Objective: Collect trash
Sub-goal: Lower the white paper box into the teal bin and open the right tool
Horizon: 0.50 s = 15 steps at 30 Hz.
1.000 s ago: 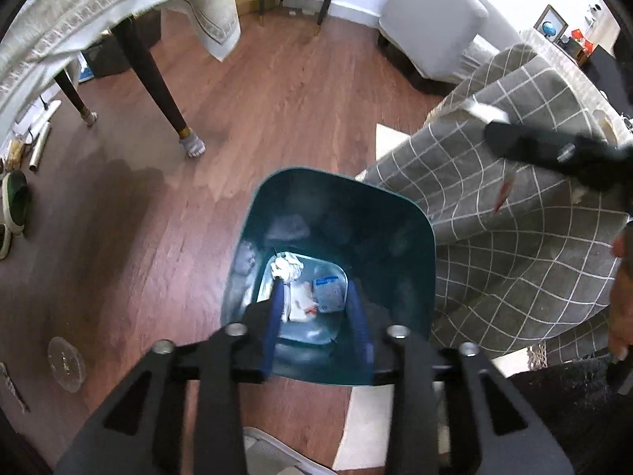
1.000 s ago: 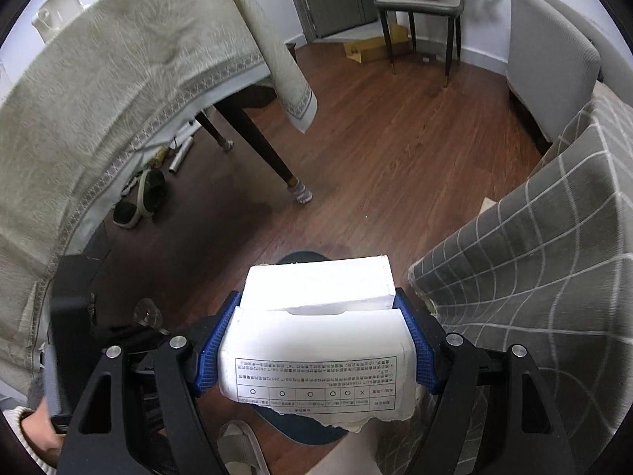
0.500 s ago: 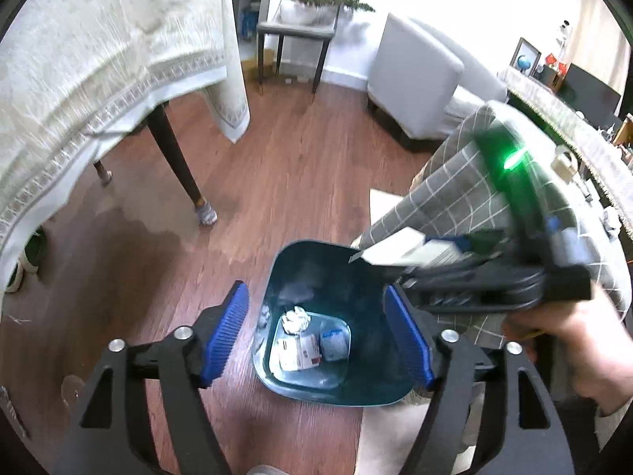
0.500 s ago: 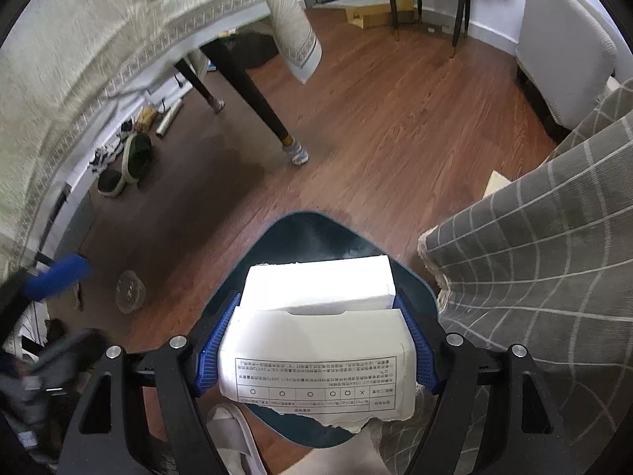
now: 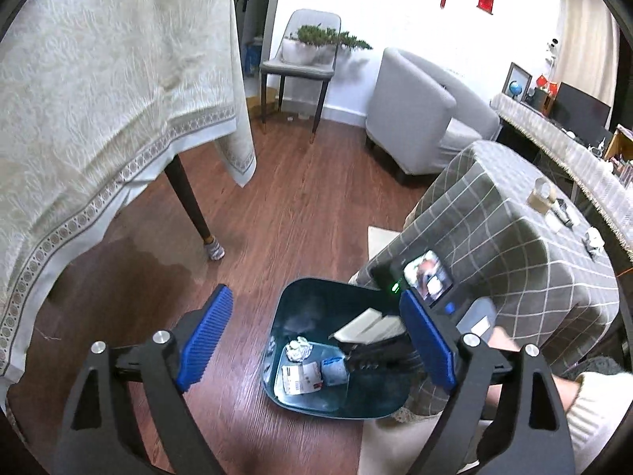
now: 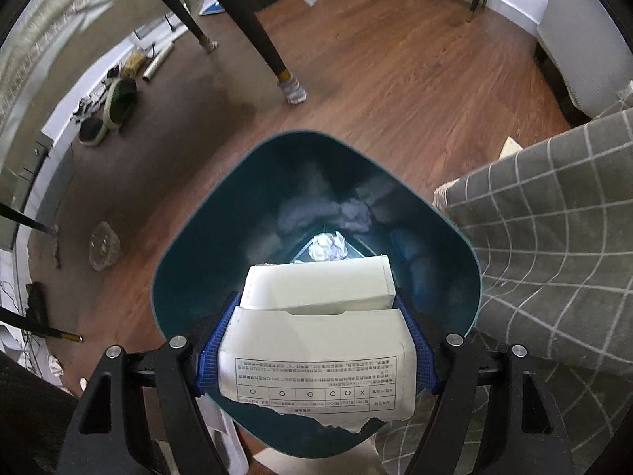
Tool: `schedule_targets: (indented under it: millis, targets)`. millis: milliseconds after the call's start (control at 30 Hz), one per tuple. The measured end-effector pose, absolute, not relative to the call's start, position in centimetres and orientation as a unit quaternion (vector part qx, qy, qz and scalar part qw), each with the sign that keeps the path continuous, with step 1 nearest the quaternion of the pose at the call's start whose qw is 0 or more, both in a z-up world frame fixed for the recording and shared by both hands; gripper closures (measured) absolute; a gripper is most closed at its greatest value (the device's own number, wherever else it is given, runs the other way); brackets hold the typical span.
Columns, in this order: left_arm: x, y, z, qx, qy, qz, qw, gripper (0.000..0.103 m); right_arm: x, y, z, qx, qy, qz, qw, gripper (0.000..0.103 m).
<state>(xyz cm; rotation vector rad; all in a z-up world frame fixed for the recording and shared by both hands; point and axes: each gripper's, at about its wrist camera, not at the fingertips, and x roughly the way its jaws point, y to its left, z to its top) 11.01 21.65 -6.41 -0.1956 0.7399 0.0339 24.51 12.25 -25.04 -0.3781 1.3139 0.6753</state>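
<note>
A teal trash bin (image 5: 300, 297) (image 6: 221, 206) stands on the wood floor beside a grey checked cloth. In its bottom lie a crumpled paper ball (image 5: 298, 350) (image 6: 328, 247), a labelled wrapper (image 5: 300, 374) and a small blue-white packet (image 5: 334, 370). My left gripper (image 5: 316, 340) hovers above the bin, its jaws opening wide with nothing between the blue pads. My right gripper (image 6: 316, 340) points down into the bin's mouth, shut on a torn white paper box (image 6: 316, 332). From the left wrist view that box (image 5: 368, 326) hangs over the bin's right side.
A table with a cream cloth (image 5: 99, 99) and dark leg (image 5: 190, 206) stands left. The grey checked cloth (image 5: 506, 237) covers furniture at the right, with small items on top. Slippers (image 6: 114, 107) lie on the floor under the table. A grey armchair (image 5: 423, 111) stands behind.
My left gripper opened wide and rose away from the bin, so more of the room shows. My right gripper came down with the white box until it sits over the bin's mouth.
</note>
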Motion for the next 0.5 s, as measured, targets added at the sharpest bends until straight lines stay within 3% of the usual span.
schedule_targets:
  millis: [100, 233, 500]
  targets:
    - [10.8, 21.3, -5.7, -0.089, 0.351, 0.019, 0.932, 0.014, 24.1, 12.5, -25.2, -0.178, 0.593, 0.315, 0.719, 0.027]
    - [10.4, 21.0, -4.5, -0.089, 0.337, 0.019, 0.937, 0.014, 23.7, 12.7, -24.9, -0.183, 0.584, 0.327, 0.721, 0.018]
    - [10.3, 21.2, -3.1, -0.105, 0.319, 0.014, 0.942, 0.015, 23.8, 12.6, -22.4, -0.178, 0.552, 0.347, 0.737, 0.016]
